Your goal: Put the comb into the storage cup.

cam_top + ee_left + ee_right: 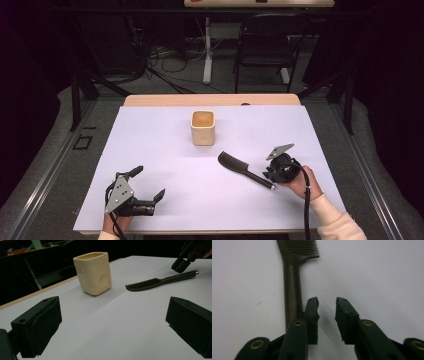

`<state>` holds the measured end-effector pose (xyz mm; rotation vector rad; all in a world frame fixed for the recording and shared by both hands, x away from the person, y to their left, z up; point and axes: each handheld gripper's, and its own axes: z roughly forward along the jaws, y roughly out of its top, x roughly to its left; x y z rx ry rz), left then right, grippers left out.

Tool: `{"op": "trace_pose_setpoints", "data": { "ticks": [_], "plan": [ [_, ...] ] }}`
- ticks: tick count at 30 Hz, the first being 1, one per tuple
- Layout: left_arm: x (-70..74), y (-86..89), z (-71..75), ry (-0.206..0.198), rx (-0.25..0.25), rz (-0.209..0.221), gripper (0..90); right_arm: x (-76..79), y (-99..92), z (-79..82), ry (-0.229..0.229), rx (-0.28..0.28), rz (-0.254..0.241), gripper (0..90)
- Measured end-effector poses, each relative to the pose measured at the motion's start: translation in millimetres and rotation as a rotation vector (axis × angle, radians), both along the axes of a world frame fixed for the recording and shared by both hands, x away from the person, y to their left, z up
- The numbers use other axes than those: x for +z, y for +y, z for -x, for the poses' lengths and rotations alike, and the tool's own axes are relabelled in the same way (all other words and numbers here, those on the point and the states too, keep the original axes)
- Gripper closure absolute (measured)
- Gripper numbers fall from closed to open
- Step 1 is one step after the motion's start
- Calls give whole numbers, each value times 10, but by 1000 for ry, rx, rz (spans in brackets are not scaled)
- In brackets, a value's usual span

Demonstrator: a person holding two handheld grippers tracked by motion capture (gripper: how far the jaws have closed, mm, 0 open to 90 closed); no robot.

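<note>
- High view: the right tongs (270, 176) sit right at the handle end of the black comb (243, 170), near the right side of the white table (160, 150).
- The comb lies flat. Its teeth end points away from the right tongs, toward the cream cup (203, 128).
- The cup stands upright beyond the comb, well apart from both tongs.
- Right gripper view: the right tongs (327, 305) are open a little, with a small gap between the jaws.
- Nothing is in that gap. The comb handle (292, 285) lies just outside the left jaw, close by it or maybe touching it, not between the two.
- Left gripper view: the left tongs (113, 322) are wide open and hold nothing.
- From the left tongs, the cup (93, 272) is straight ahead and the comb (160, 282) is ahead and off to the right, both well apart from them.
- What could go wrong: if the right tongs close where they are now, I think they would pinch only air, because the handle is off to one side.
- The jaw could also push the thin handle sideways, and the comb might slide or spin on the smooth table.
- The comb lies low and flat, so a grab from too high could slip off it.
- If the comb swings far, its teeth end could bump the cup.
</note>
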<state>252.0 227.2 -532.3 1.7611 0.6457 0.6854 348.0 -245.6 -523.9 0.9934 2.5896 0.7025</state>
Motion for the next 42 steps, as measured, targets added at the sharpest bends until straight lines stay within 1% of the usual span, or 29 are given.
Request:
{"op": "trace_pose_setpoints", "data": {
  "ticks": [1, 2, 3, 4, 5, 6, 7, 8, 9, 10, 11, 13, 14, 15, 16, 19, 21, 22, 23, 26, 28, 30, 31, 33, 35, 37, 40, 42],
  "plan": [
    [0, -3, 3, 0, -3, -2, 4, 20, -9, 8, -14, -2, 3, 586],
    [1, -4, 6, 1, -3, -2, 4, 63, -34, 22, -15, -4, 3, 554],
    [3, 0, 8, 1, -3, 0, 4, 136, -72, 45, -9, 2, -3, 455],
    [4, 2, 9, -1, -2, 2, 4, 136, -72, 45, -9, 2, -3, 455],
    [4, 3, 6, -2, -1, 5, 4, 160, -81, 57, -12, -3, 0, 434],
    [1, 1, 3, 0, -1, 4, 4, 196, -94, 76, -9, 4, -4, 394],
    [-2, -2, 0, 3, -4, 2, 4, 236, -99, 86, -8, 18, -6, 273],
    [-3, -4, -2, 4, -4, 0, 4, 236, -99, 86, -8, 18, -6, 273],
    [-3, -3, -4, 3, -3, -1, 4, 272, -73, 95, -13, 29, -7, 218],
    [-2, -3, -4, 3, -2, 3, 4, 272, -73, 95, -13, 29, -7, 218],
    [-2, -4, -3, 3, -2, 3, 4, 287, -65, 98, -9, 35, -5, 174],
    [-3, -8, -4, 5, -5, -3, 4, 315, -38, 95, -2, 48, 3, 145],
    [-4, -8, -5, 5, -5, -4, 4, 330, -24, 93, -8, 52, -9, 109],
    [-4, -8, -6, 6, -4, -3, 4, 330, -24, 93, -8, 52, -9, 109],
    [-4, -5, -7, 5, -3, 2, 4, 341, -20, 93, 3, 56, -5, 94],
    [-8, -11, -11, 8, -5, 0, 4, 361, -11, 92, -15, 63, -21, 69],
    [-8, -6, -11, 8, -1, 0, 4, 377, 3, 96, -19, 66, -17, 40],
    [-7, -2, -10, 8, 2, 5, 4, 383, 22, 103, -11, 76, -10, 10],
    [-7, -1, -10, 8, 2, 5, 4, 381, 44, 110, -11, 82, -8, 0],
    [-6, -5, -5, 7, -4, -2, 4, 397, 91, 130, -13, 99, 0, 0],
    [-4, -1, -4, 5, 0, 6, 4, 408, 128, 133, -8, 110, -1, 0],
    [-4, -3, -5, 6, -2, 5, 4, 407, 137, 129, -9, 116, -1, 0],
    [-5, -4, -6, 8, -3, 3, 4, 410, 158, 130, 1, 114, 2, 0],
    [-6, -5, -7, 8, -3, 4, 4, 403, 188, 111, 11, 138, 6, 0],
    [-5, -3, -8, 7, -2, 6, 4, 403, 223, 107, 20, 137, 2, 0],
    [-6, -4, -6, 7, -3, 6, 4, 389, 289, 87, 24, 154, -2, 0],
    [-5, 0, -8, 7, -3, 8, 4, 375, 332, 76, 27, 161, -1, 0],
    [-6, -5, -8, 9, -2, 6, 4, 361, 378, 64, 31, 164, 11, 0]
  ]
}}
